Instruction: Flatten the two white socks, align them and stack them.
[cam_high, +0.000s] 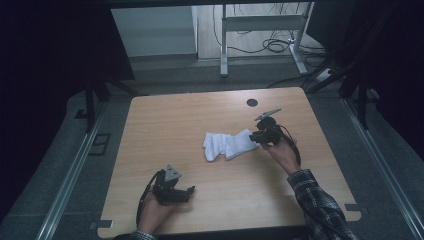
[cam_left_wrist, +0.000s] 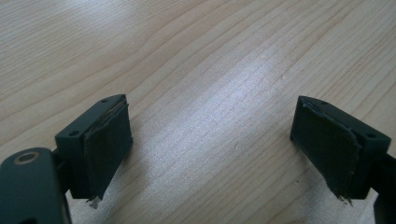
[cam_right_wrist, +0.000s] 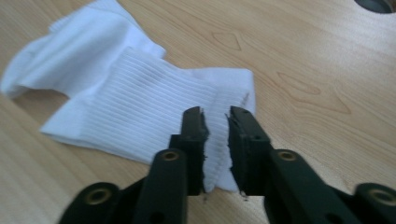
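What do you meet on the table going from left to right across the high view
left gripper → white sock → right gripper, at the sock's right end → the person's right hand holding it.

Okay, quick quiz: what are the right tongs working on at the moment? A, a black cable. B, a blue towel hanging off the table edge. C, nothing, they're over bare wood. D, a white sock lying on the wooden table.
D: in the right gripper view the right tongs straddle a pinched-up fold at the cuff edge of the white sock, which lies on the wooden table.
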